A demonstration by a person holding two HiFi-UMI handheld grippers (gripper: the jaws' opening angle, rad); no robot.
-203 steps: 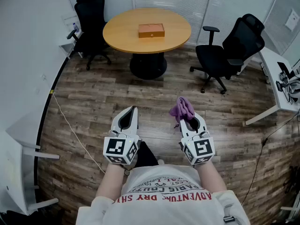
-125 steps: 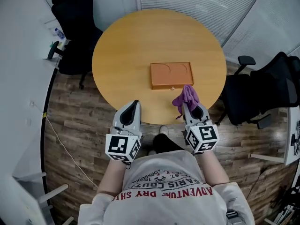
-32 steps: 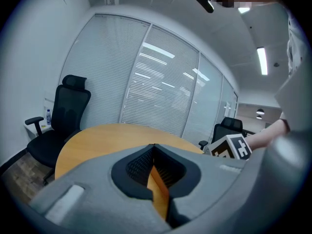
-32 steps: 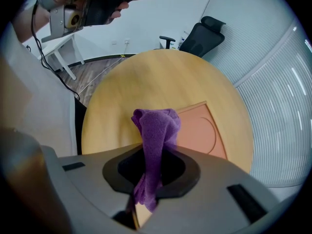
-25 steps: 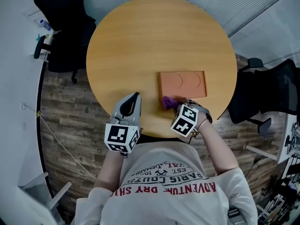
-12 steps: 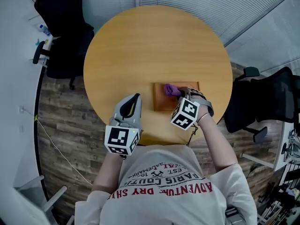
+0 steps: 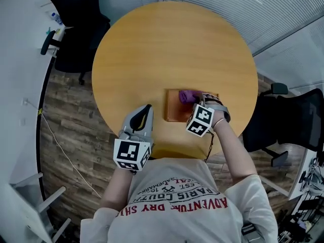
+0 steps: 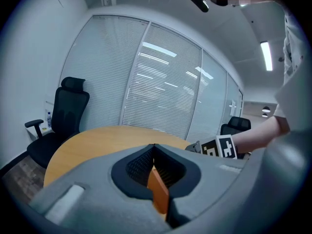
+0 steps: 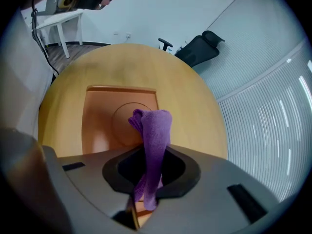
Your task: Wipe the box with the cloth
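— Right tool (image 9: 151,155)?
— Clenched on the cloth (image 9: 154,128). Purple, pinched between the jaws, bunched end poking out past the tips.

— Where in the head view?
— Just right of centre (image 7: 194,102), reaching in from the lower right, marker cube turned up toward the camera. Cloth (image 7: 188,95) over the upper part of the box (image 7: 174,109), toward its right end. Touching the lid or just above it: hard to tell.

— The box itself?
— Flat, orange-brown, with a round outline pressed into the lid. Seen beyond the cloth in the right gripper view (image 9: 105,116). Lying on the round wooden bench (image 7: 152,49), in its lower right part, near the edge closest to the person.

— Left tool (image 7: 145,108)?
— Clenched on nothing, jaws meeting at the tips (image 8: 154,147). Held at the lower left edge of the bench, left of the box and apart from it, pointing up the frame.

— Further out?
— Black chair (image 7: 76,14) at upper left, another (image 7: 298,125) at right. Wood-plank floor (image 7: 66,125) around the bench. Blinds (image 8: 161,96) across the far wall in the left gripper view.
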